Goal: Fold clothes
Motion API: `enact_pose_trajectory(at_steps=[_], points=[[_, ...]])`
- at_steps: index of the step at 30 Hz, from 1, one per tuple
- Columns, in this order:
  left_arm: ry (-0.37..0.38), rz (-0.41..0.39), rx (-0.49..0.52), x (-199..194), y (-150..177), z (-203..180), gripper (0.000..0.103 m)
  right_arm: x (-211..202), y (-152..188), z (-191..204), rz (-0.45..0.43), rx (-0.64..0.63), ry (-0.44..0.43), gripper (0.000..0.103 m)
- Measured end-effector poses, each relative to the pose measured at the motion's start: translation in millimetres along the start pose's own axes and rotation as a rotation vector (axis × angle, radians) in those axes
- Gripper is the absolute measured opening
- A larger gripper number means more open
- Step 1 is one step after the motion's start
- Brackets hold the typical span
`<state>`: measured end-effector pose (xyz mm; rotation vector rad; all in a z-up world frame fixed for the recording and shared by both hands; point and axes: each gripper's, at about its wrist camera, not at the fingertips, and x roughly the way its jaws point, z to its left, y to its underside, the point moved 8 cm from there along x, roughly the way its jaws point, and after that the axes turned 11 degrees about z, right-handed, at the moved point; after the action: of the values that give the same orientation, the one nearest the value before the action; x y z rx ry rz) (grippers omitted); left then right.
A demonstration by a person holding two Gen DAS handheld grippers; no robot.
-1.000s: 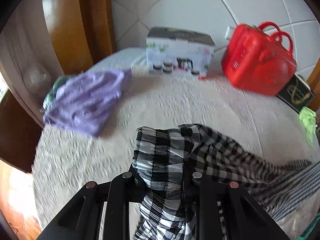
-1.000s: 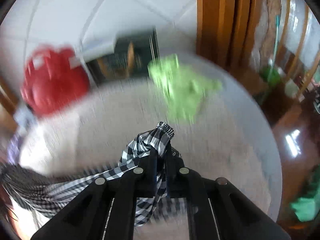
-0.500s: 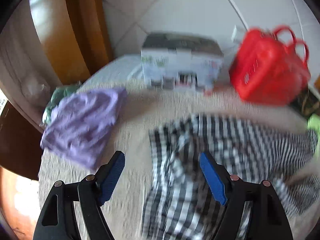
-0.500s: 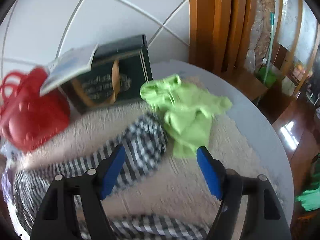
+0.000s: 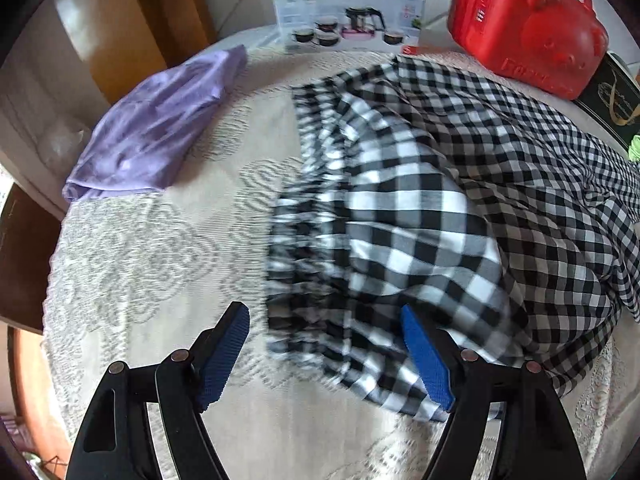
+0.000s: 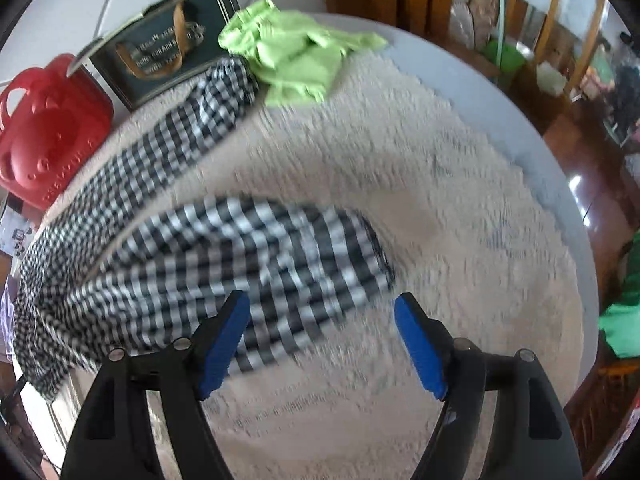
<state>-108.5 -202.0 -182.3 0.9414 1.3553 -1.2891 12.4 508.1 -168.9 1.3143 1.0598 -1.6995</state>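
Note:
Black-and-white checked trousers [image 5: 420,208] lie spread on the round table's cream lace cloth [image 5: 152,248]. In the left wrist view the gathered waistband is just beyond my left gripper [image 5: 324,340], which is open and empty above it. In the right wrist view two checked legs [image 6: 224,264] run from the left toward the middle; the nearer leg's end lies in front of my right gripper [image 6: 322,320], which is open and empty.
A folded purple garment [image 5: 156,120] lies at the table's left edge. A crumpled green garment [image 6: 296,52] lies at the far right. A white box [image 5: 348,12], a red case [image 5: 524,24] and a dark box [image 6: 164,44] stand along the back wall.
Both grippers were shut on the checked trousers and holding them up; they have opened and let go. The trousers now lie spread on the table and both grippers have drawn back.

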Motion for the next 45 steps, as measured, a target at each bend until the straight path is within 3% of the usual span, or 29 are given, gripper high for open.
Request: enact_pose_trajectory(at_steps=[5,8,9,11,12,13,14,15,16,19,21,25,28,30,31,32,33,34,40,41,42,43,45], points=[[-0.034,0.011,0.02,19,-5,-17,0.081,20,4,-9,0.038,0.042,-0.005,0.087],[0.041,0.051,-0.05,24,-2,-11,0.081,36,-5,-14,0.039,0.07,0.013,0.103],[0.076,0.053,-0.089,24,-3,-7,0.075,41,-9,-13,0.032,0.073,0.018,0.103],[0.061,0.052,-0.067,19,-2,-10,0.05,54,-15,-14,0.042,0.081,0.033,0.103],[0.061,0.052,-0.062,18,-2,-12,0.043,61,-16,-11,0.073,0.084,0.01,0.085],[0.051,0.048,-0.064,14,-1,-13,0.036,63,-16,-9,0.089,0.091,0.012,0.046],[0.047,0.026,-0.065,8,-1,-13,0.033,54,-17,-8,0.075,0.08,0.06,0.016],[0.042,0.001,-0.073,0,-2,-12,0.027,46,-18,-5,0.067,0.092,0.014,0.003],[0.052,-0.019,-0.083,-9,-2,-10,0.016,31,-18,-3,0.061,0.134,-0.082,0.003],[0.123,-0.093,-0.133,-48,-8,3,0.016,-28,-26,-1,0.002,0.213,-0.289,0.003],[0.136,-0.128,-0.131,-71,-16,10,0.016,-84,-45,1,-0.083,0.228,-0.364,0.003],[0.112,-0.152,-0.122,-89,-51,29,0.016,-138,-106,20,-0.15,0.167,-0.324,0.003],[0.1,-0.119,-0.138,-73,-87,40,0.016,-119,-169,53,-0.095,0.125,-0.24,0.005],[0.09,-0.066,-0.137,-53,-102,36,0.017,-89,-202,70,-0.051,0.1,-0.153,0.016],[0.092,-0.047,-0.144,-47,-105,34,0.017,-71,-212,77,-0.015,0.084,-0.094,0.03],[0.108,-0.029,-0.144,-41,-104,33,0.018,-57,-216,77,0.001,0.079,-0.043,0.039],[0.113,-0.015,-0.137,-36,-102,30,0.021,-42,-216,78,0.014,0.076,-0.009,0.057],[0.104,-0.01,-0.126,-33,-99,28,0.024,-30,-212,79,0.029,0.066,-0.012,0.067],[0.11,0.049,-0.13,3,-77,32,0.026,23,-163,41,0.12,0.083,-0.023,0.073],[0.124,0.049,-0.138,3,-74,33,0.033,31,-157,37,0.132,0.088,-0.022,0.073],[0.139,0.047,-0.149,0,-70,33,0.045,37,-154,36,0.141,0.093,-0.027,0.073],[0.157,0.04,-0.159,-6,-65,35,0.064,42,-150,34,0.15,0.103,-0.039,0.073],[0.177,0.012,-0.161,-22,-57,38,0.084,48,-144,34,0.153,0.118,-0.068,0.073]])
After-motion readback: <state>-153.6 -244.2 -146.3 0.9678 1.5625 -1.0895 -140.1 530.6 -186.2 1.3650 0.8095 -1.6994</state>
